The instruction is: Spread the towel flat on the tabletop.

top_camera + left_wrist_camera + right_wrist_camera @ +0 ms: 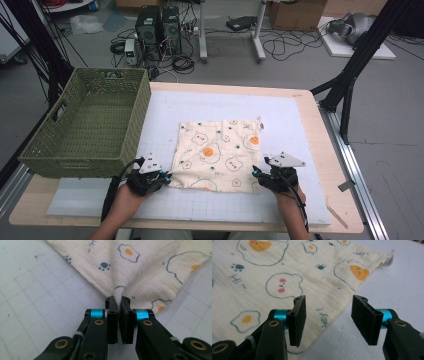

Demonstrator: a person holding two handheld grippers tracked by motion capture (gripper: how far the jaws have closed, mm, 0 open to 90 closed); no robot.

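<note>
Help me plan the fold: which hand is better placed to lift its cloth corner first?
Left. The left gripper is already shut on its corner of the cloth; the right gripper is open around the cloth's edge.

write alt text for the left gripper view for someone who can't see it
The left hand-held gripper is shut on a pinched-up corner of a cream cloth printed with fried eggs and paw prints. The cloth lies spread beyond the jaws on a white gridded mat.
</note>
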